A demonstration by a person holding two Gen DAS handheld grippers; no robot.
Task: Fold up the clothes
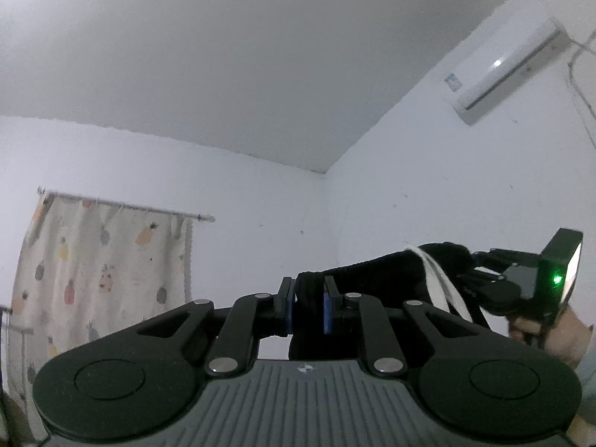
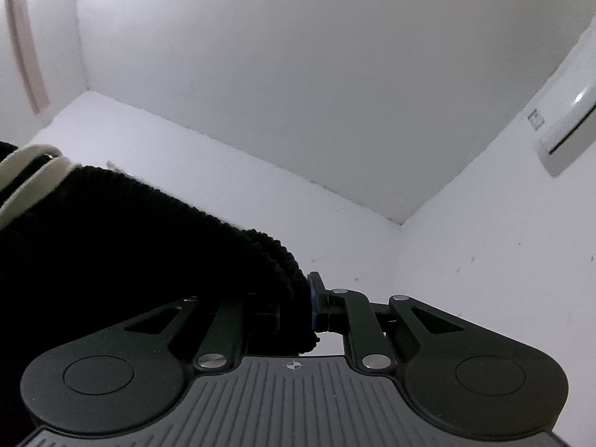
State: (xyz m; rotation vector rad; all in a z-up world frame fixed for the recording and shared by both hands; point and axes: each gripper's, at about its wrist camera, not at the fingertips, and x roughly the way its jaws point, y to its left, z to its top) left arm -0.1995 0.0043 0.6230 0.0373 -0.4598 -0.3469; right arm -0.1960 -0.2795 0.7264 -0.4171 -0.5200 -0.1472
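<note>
While both tongs pointed up toward the ceiling, the left gripper (image 1: 308,307) and right gripper (image 2: 296,309) each pinched the black knit garment (image 1: 357,279) hanging between them; soft, limp, best held at its ribbed edge.

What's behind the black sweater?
Behind the black sweater are white walls and the ceiling. The right gripper is partly visible; anything below is hidden.

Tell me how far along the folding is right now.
Done: both pickups. The left gripper and right gripper are each shut on the black knit garment, which spans between them, raised toward the ceiling. In hand: holding it spread in the air. Left: no fold shows yet, and no surface is in view.
</note>
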